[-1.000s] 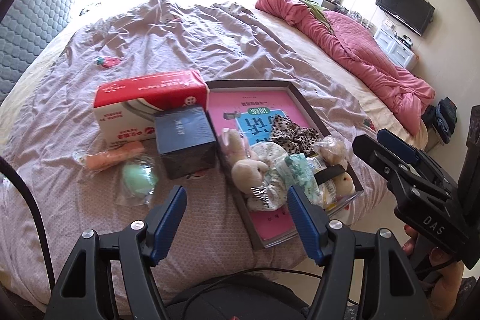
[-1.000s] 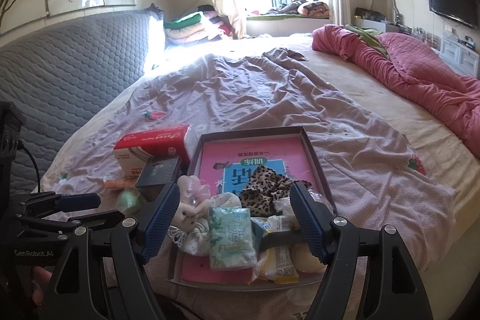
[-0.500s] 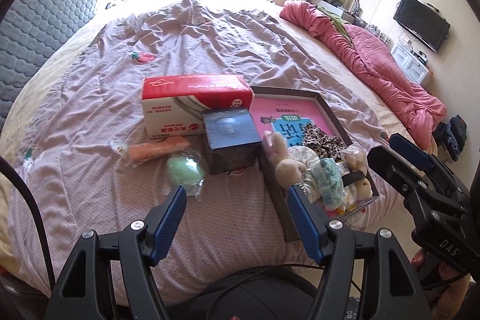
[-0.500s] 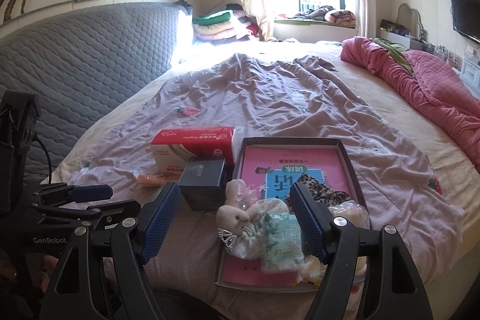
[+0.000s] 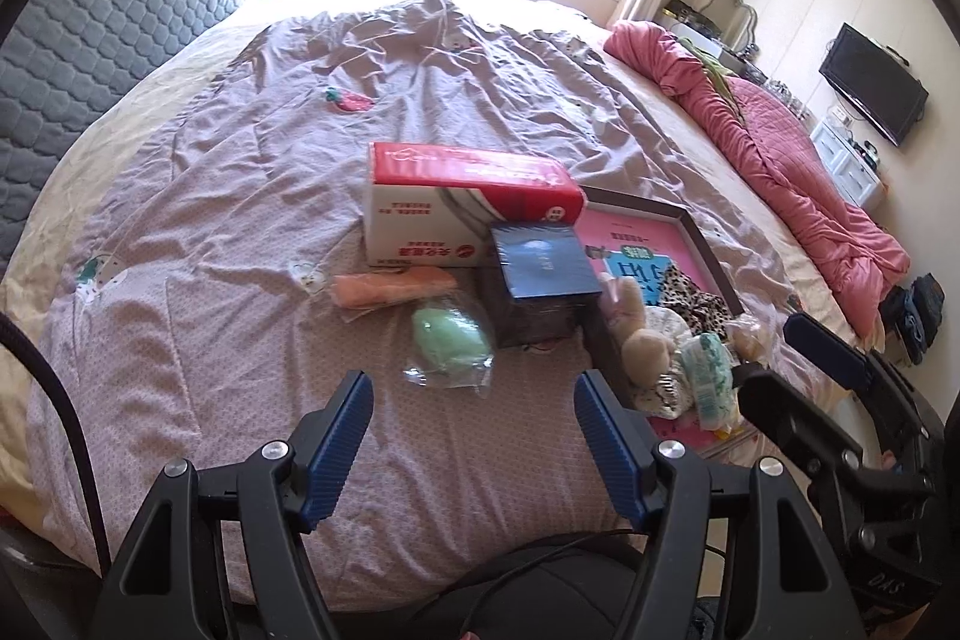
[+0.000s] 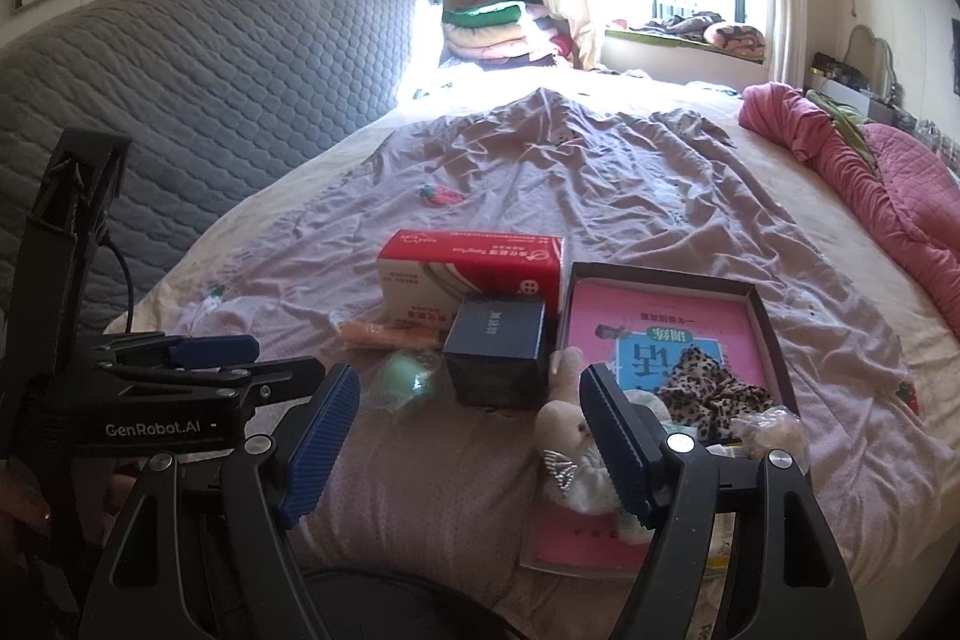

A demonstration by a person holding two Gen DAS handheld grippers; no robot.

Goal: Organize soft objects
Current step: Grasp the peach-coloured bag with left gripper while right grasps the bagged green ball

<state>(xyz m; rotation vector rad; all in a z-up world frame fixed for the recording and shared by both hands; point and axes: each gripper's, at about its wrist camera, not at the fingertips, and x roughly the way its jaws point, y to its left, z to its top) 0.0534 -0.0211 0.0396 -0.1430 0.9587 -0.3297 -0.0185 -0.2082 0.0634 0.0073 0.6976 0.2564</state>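
Note:
A shallow dark-rimmed box (image 5: pixel 690 226) (image 6: pixel 762 304) with a pink book inside lies on the bed. It holds a beige plush rabbit (image 5: pixel 645 340) (image 6: pixel 564 430), a leopard-print cloth (image 5: pixel 696 304) (image 6: pixel 708 394), a green-white packet (image 5: pixel 711 370) and a bagged round toy (image 6: pixel 771 430). A bagged green soft toy (image 5: pixel 447 340) (image 6: pixel 408 376) and an orange soft piece (image 5: pixel 390 289) (image 6: pixel 384 334) lie on the sheet left of the box. My left gripper (image 5: pixel 474 436) is open, empty, just short of the green toy. My right gripper (image 6: pixel 468 442) is open and empty.
A red-and-white carton (image 5: pixel 468 202) (image 6: pixel 474 274) and a dark blue box (image 5: pixel 543 280) (image 6: pixel 498 358) stand between the loose toys and the shallow box. A pink quilt (image 5: pixel 780 148) lies at the right. A grey headboard (image 6: pixel 210 70) stands at the left.
Both grippers have swung left, away from the shallow box. The green toy now sits in front of the left gripper. Both stay open and empty.

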